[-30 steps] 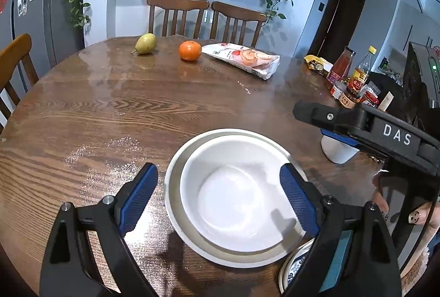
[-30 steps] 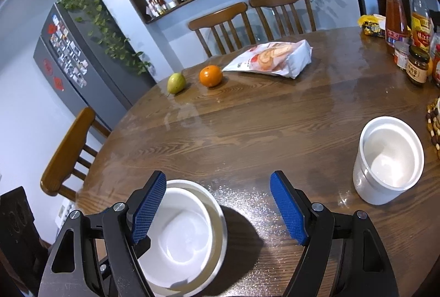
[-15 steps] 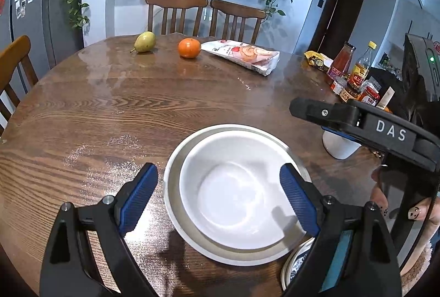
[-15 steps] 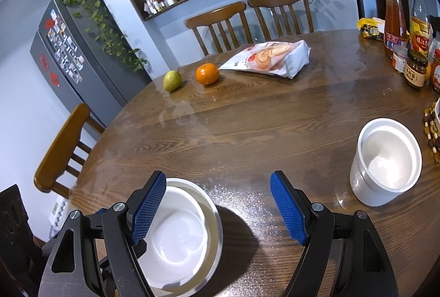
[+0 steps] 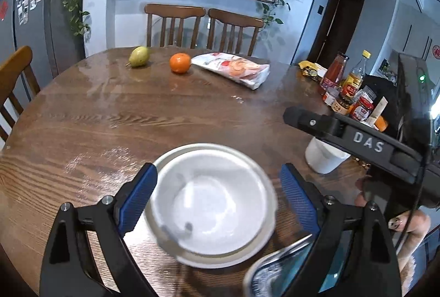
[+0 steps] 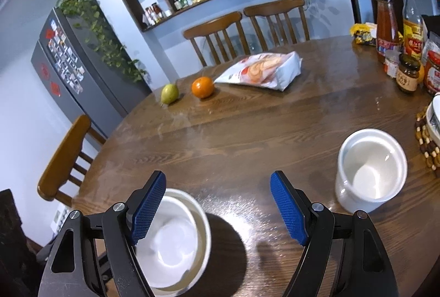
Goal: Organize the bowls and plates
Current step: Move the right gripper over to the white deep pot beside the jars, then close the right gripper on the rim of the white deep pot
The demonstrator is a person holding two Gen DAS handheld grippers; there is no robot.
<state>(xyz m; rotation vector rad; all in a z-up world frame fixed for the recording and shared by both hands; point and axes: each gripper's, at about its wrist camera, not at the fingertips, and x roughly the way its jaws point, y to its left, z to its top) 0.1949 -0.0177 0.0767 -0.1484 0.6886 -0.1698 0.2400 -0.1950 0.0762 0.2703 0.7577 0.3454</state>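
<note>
A smooth round white bowl, nothing in it, sits nested in a shallow white plate on the grained wooden table, between the spread fingers of the left gripper; the right gripper likewise gapes, holding nothing.

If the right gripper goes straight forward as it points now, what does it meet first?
Probably nothing near: between the open right gripper fingers lies bare table; further on, perhaps the snack bag. The white cup stands to its right.

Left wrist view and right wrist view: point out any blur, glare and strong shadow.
Left wrist view: the white bowl and the plate under it are smeared by motion; the fruit stays sharp. Right wrist view: glare on the table, a dark shadow beside the bowl.
</note>
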